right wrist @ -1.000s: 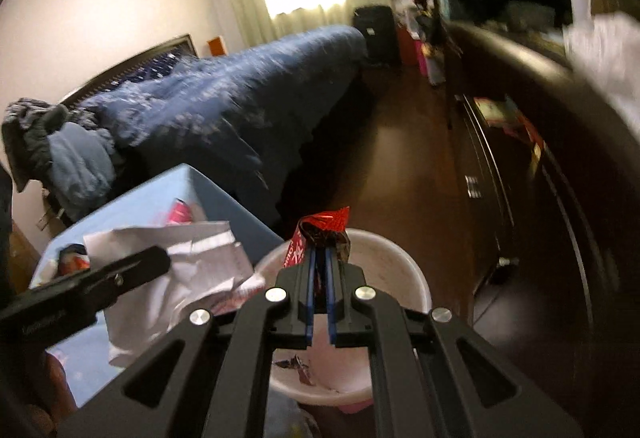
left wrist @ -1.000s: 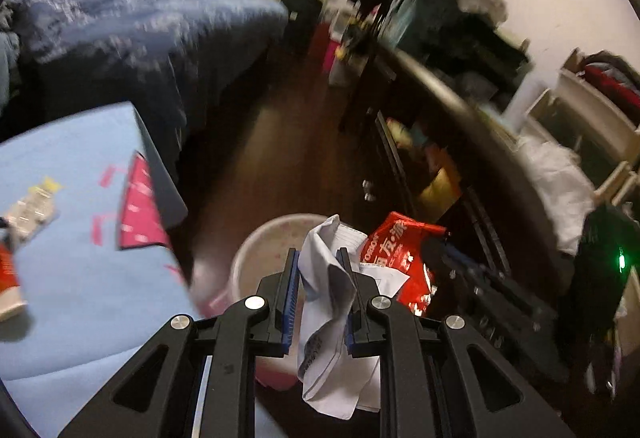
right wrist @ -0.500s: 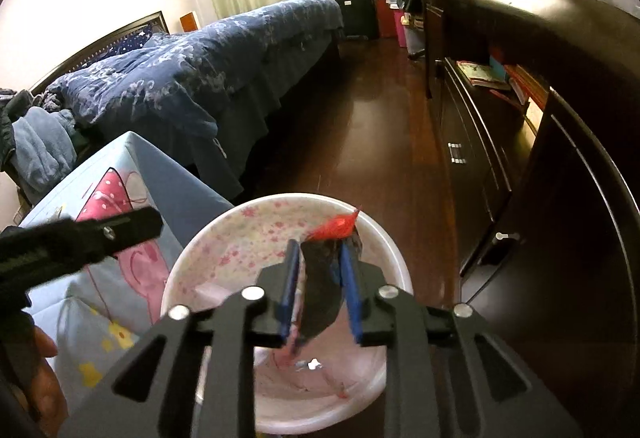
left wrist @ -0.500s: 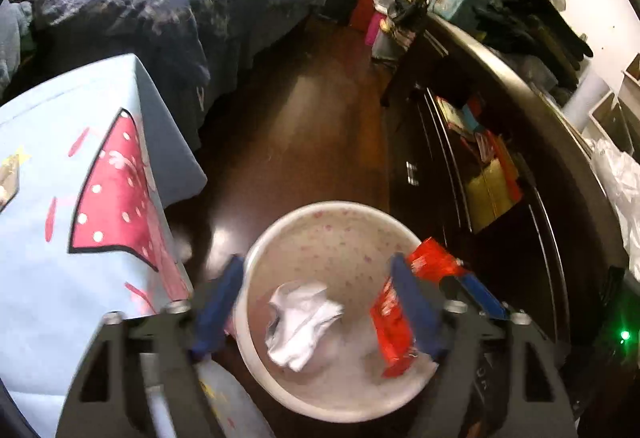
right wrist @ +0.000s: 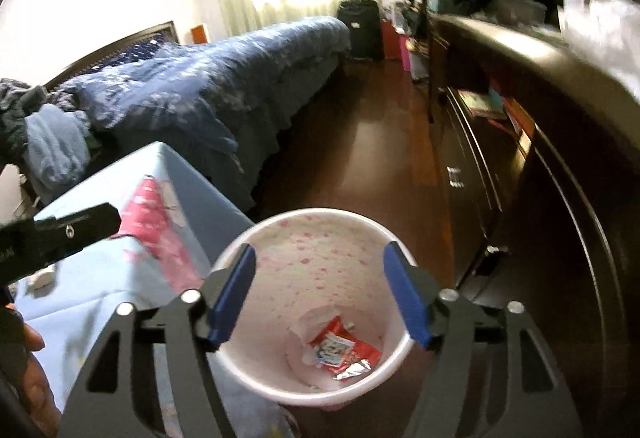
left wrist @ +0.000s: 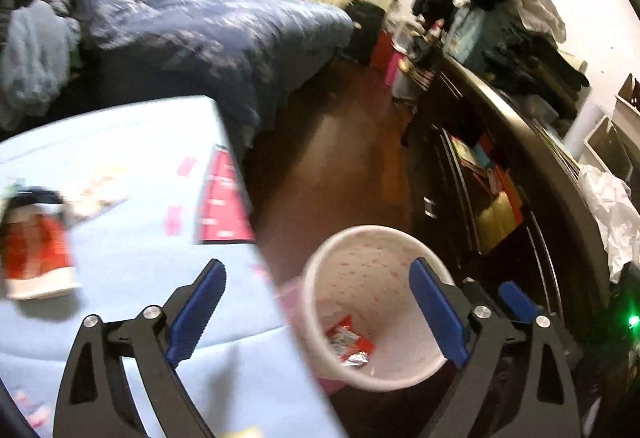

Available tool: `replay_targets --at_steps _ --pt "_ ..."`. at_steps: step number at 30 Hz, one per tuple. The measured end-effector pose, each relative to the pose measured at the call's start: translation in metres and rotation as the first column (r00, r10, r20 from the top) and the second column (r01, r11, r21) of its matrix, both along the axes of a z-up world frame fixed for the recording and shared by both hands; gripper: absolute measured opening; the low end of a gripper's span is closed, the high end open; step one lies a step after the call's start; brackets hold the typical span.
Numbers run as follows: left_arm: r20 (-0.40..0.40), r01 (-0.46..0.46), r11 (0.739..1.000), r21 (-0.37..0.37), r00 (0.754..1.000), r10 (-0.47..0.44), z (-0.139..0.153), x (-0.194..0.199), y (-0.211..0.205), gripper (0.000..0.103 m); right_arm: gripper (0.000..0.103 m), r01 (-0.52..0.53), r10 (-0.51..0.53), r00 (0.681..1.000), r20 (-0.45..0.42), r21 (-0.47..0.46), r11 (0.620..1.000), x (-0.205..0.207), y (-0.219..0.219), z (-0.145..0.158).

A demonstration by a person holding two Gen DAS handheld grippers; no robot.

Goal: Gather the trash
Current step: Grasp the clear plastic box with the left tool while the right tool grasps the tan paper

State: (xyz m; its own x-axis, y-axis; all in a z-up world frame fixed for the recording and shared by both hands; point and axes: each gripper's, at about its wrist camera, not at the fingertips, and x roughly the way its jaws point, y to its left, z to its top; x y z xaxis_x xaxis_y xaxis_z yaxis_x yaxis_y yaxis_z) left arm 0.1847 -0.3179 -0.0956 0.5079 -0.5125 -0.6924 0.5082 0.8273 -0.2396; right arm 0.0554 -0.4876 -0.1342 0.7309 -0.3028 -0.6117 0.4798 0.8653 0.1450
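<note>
Bedroom, dark wood floor, one bed with blue quilt. One pink-speckled white bin on floor beside blue-clothed table. Two grippers: left gripper and right gripper, jaws of both just opened, standing apart, nothing between. Inside bin: one red wrapper on white crumpled paper. Only left view shows one red-and-white packet, blurred, on table.

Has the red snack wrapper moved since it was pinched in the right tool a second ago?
Yes. The red snack wrapper has gone down, now lying at the bottom of the bin. The right tool, jaws just opened, holds nothing above the rim.
</note>
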Motion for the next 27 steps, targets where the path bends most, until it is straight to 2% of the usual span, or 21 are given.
replay_targets --at_steps 2,5,8,11,14,17,22,27 --pt "0.040 -0.041 0.999 -0.005 0.998 0.041 0.011 -0.006 0.024 0.098 0.088 -0.032 0.032 0.999 0.024 -0.020 0.999 -0.002 0.019 0.014" --pt "0.104 -0.123 0.992 -0.003 0.987 0.122 0.025 -0.013 0.068 0.099 0.098 -0.114 0.116 0.992 0.054 -0.045 0.992 -0.001 0.056 0.034" --pt "0.139 -0.203 0.979 -0.006 0.970 0.202 0.034 -0.016 0.109 0.099 0.099 -0.205 0.207 0.976 0.066 -0.036 0.978 0.003 0.087 0.046" --pt "0.138 -0.280 0.960 -0.007 0.951 0.278 0.037 -0.017 0.154 0.099 0.099 -0.317 0.316 0.946 0.068 0.003 0.949 0.009 0.121 0.054" --pt "0.158 -0.373 0.928 0.009 0.917 0.367 0.037 -0.019 0.196 0.099 0.099 -0.396 0.394 0.917 0.070 0.025 0.918 0.014 0.152 0.059" --pt "0.196 -0.466 0.884 0.030 0.870 0.452 0.037 -0.023 0.240 0.099 0.099 -0.447 0.445 0.893 0.064 0.017 0.894 0.018 0.179 0.063" --pt "0.260 -0.575 0.814 0.085 0.801 0.539 0.029 -0.023 0.303 0.099 0.099 -0.524 0.524 0.851 0.047 0.007 0.851 0.027 0.218 0.066" --pt "0.220 -0.612 0.779 0.136 0.786 0.578 0.008 -0.006 0.348 0.099 0.099 -0.562 0.562 0.827 0.020 0.006 0.827 0.037 0.246 0.064"
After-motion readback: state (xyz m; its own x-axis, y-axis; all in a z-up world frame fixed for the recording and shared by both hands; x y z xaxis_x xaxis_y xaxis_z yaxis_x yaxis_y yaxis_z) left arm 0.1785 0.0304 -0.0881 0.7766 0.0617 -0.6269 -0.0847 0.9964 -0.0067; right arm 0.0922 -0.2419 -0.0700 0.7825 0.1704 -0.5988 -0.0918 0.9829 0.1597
